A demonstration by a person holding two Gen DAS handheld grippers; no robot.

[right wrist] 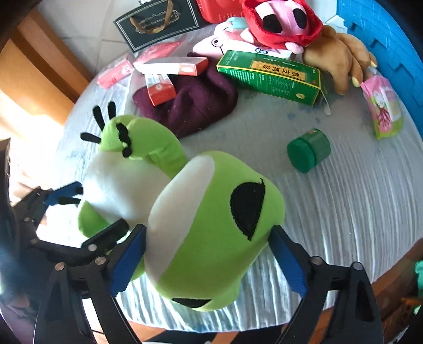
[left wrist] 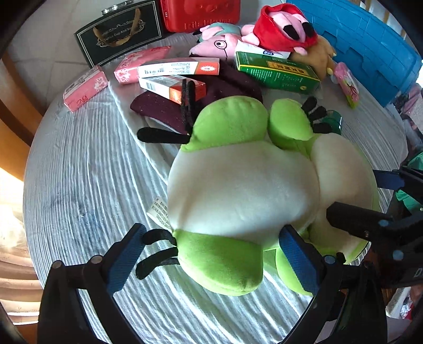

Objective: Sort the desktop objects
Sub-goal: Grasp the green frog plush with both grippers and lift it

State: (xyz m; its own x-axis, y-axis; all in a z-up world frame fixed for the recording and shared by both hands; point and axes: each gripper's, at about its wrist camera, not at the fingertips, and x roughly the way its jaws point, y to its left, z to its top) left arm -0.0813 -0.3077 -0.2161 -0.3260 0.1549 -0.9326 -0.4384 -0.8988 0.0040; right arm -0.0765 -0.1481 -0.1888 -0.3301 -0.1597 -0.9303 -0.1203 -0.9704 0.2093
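A green and white frog plush (left wrist: 238,190) lies belly up on the white ribbed tablecloth (left wrist: 87,169). My left gripper (left wrist: 211,260) is open around one green foot; the right pad touches the plush, while the left pad meets only the black toes. In the right wrist view the frog's head (right wrist: 211,238) fills the space between my right gripper's (right wrist: 208,262) blue pads, which press on both sides. My right gripper (left wrist: 370,195) also shows at the edge of the left wrist view, and my left gripper (right wrist: 84,217) at the frog's foot in the right wrist view.
Behind the frog lie a maroon cloth (right wrist: 195,105), red-and-white boxes (left wrist: 179,68), a green box (right wrist: 269,76), a green jar (right wrist: 308,150), pink packs (left wrist: 84,88), a pink plush in a red hood (right wrist: 280,21) and a brown plush (right wrist: 341,58). A blue bin (left wrist: 370,45) stands at the back right.
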